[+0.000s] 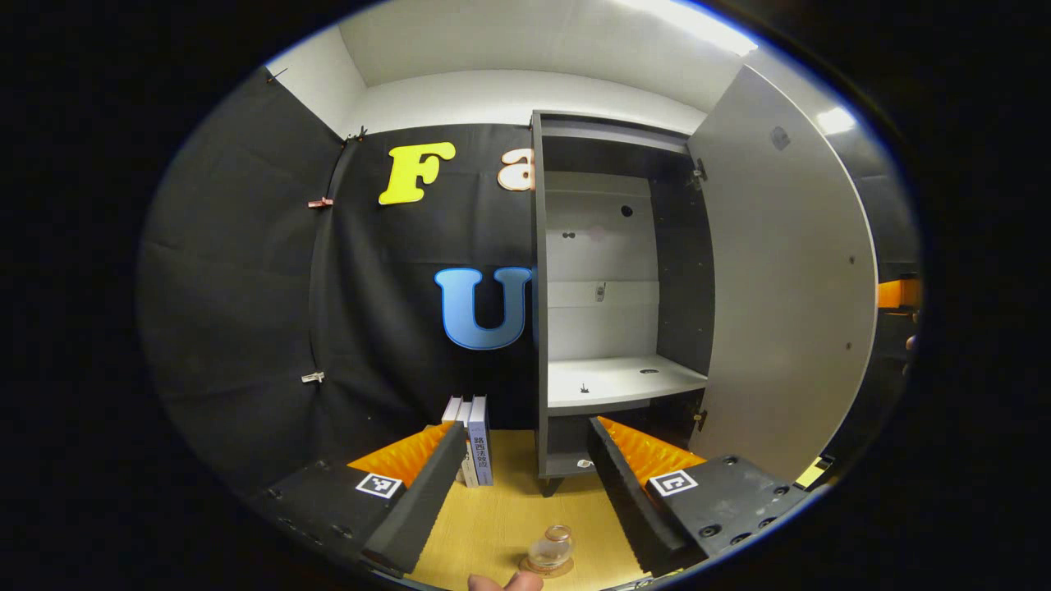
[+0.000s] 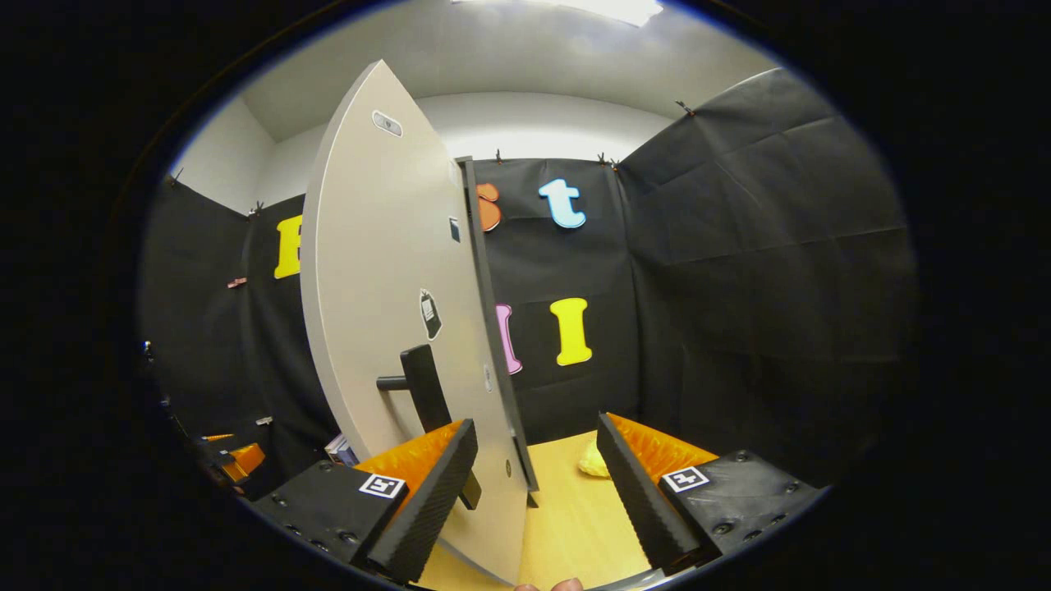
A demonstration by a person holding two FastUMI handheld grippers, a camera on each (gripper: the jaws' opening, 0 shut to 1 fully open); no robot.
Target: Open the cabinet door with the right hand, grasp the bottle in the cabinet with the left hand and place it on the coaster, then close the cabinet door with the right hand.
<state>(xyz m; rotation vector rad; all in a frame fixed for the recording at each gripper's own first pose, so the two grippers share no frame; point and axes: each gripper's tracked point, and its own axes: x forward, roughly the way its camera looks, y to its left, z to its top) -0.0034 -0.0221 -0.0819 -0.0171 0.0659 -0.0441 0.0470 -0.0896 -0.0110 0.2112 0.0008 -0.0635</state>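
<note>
In the left gripper view, the left gripper (image 1: 525, 484) hangs over the table (image 1: 501, 525) with its fingers wide apart and nothing between them. Just below that gap the bottle (image 1: 552, 548) stands upright on the coaster (image 1: 545, 567), close to the table's near edge, with a fingertip (image 1: 502, 582) at the very bottom of the view. Farther back, a few books (image 1: 475, 450) stand upright just left of the cabinet (image 1: 612, 295). Its shelf (image 1: 620, 380) is bare (two small fittings aside), and the door (image 1: 784, 295) stands swung open to the right.

In the right gripper view, the right gripper (image 2: 538, 484) also has its fingers spread, holding nothing. The door's edge runs between them, and the handle (image 2: 423, 394) sits just above the left finger (image 2: 427, 501); whether they touch, I cannot tell. Beyond, a yellow thing (image 2: 593, 460) lies on the table by the wall.
</note>
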